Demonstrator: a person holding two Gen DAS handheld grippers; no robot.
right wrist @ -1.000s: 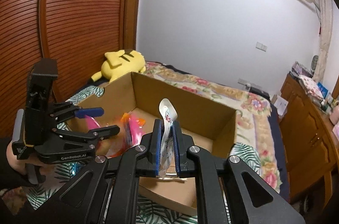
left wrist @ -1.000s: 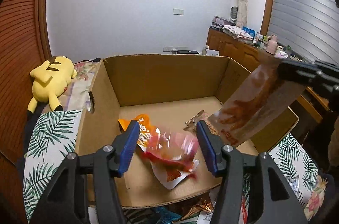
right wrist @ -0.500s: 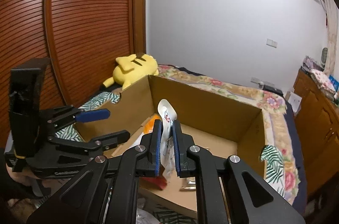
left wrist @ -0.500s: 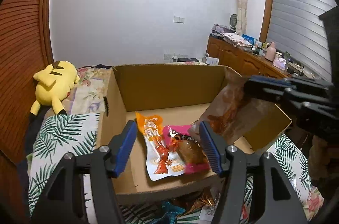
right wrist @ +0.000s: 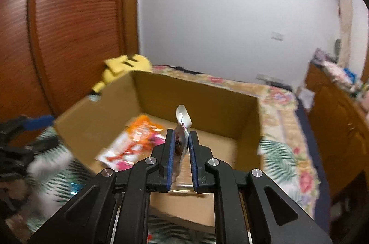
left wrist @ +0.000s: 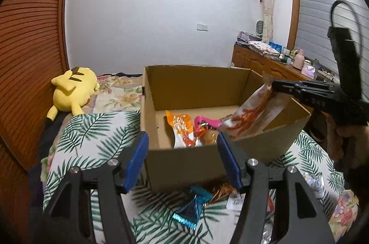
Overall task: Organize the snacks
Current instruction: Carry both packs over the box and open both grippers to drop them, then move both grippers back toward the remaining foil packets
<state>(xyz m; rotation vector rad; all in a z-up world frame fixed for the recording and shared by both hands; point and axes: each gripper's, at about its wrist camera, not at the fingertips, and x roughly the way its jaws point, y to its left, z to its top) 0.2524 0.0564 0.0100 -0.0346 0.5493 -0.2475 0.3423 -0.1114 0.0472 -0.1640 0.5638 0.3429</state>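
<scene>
The right claw [right wrist: 181, 138] was seen with its jaws almost together, and the top edge of a white and red snack bag [left wrist: 253, 114] was pinched between them. The bag was held over the right side of the cardboard box [left wrist: 196, 82]. Its long side was tilted, so the top was up by the claw and the bottom was pointed down and to the left, into the box. The low end was already inside the box walls, close to an orange packet [left wrist: 181, 126] and a pink packet [left wrist: 205, 124] that were lying flat on the box floor. So the box floor was just below and ahead of the right claw, and a short drop was probably all that was needed. The left claw [left wrist: 182, 136] was held wide open with nothing in it, in front of the near wall of the box. More snacks, such as a blue wrapper [left wrist: 192, 207], were left on the leafy bedspread [left wrist: 92, 135] just below it, so the left claw was the nearer one to them.
</scene>
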